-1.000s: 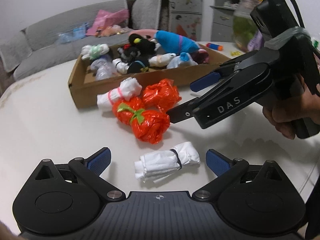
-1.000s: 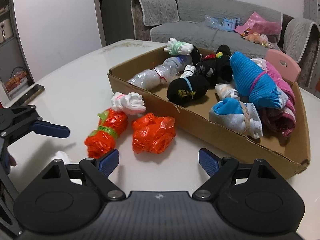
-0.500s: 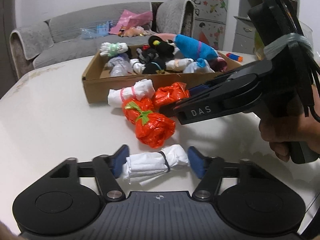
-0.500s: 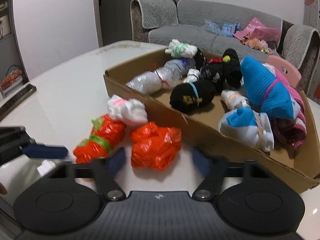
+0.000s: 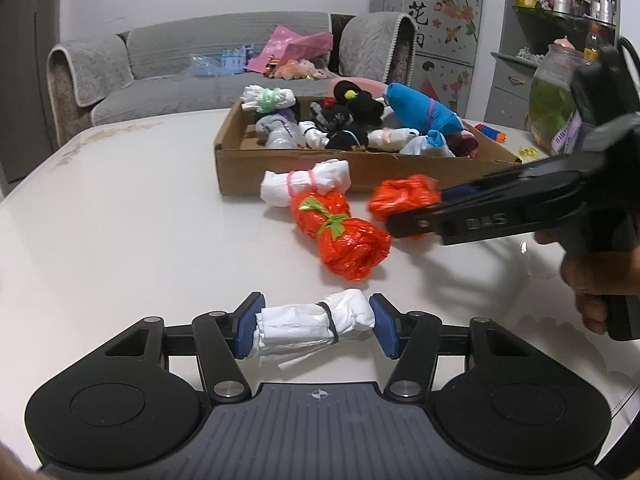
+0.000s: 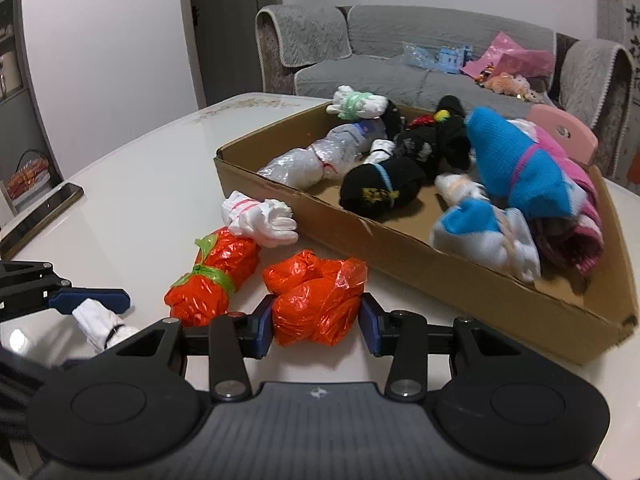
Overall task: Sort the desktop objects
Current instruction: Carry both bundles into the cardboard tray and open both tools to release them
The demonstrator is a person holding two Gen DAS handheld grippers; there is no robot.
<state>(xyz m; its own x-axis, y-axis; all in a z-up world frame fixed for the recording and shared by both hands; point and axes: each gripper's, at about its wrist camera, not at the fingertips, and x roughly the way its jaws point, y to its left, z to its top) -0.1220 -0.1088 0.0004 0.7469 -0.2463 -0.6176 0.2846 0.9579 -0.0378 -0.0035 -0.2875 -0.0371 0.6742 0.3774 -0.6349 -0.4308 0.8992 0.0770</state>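
Note:
My left gripper (image 5: 316,326) is shut on a white plastic-bag roll with a black band (image 5: 314,322) lying on the white table. My right gripper (image 6: 316,318) is shut on a crumpled orange plastic bag (image 6: 316,298); it also shows in the left wrist view (image 5: 400,198). An orange bag roll tied with green (image 5: 340,230) (image 6: 216,276) and a white roll with a pink band (image 5: 306,184) (image 6: 260,218) lie in front of the cardboard box (image 5: 360,170) (image 6: 460,280), which holds several rolled socks and bag rolls.
A phone (image 6: 40,216) lies at the table's left edge. A glass jar (image 5: 554,100) and a small orange-blue toy (image 5: 490,131) stand behind the box. A grey sofa (image 5: 200,80) is beyond the table.
Both grippers moved forward and closed: the left on the white roll, the right on the crumpled orange bag.

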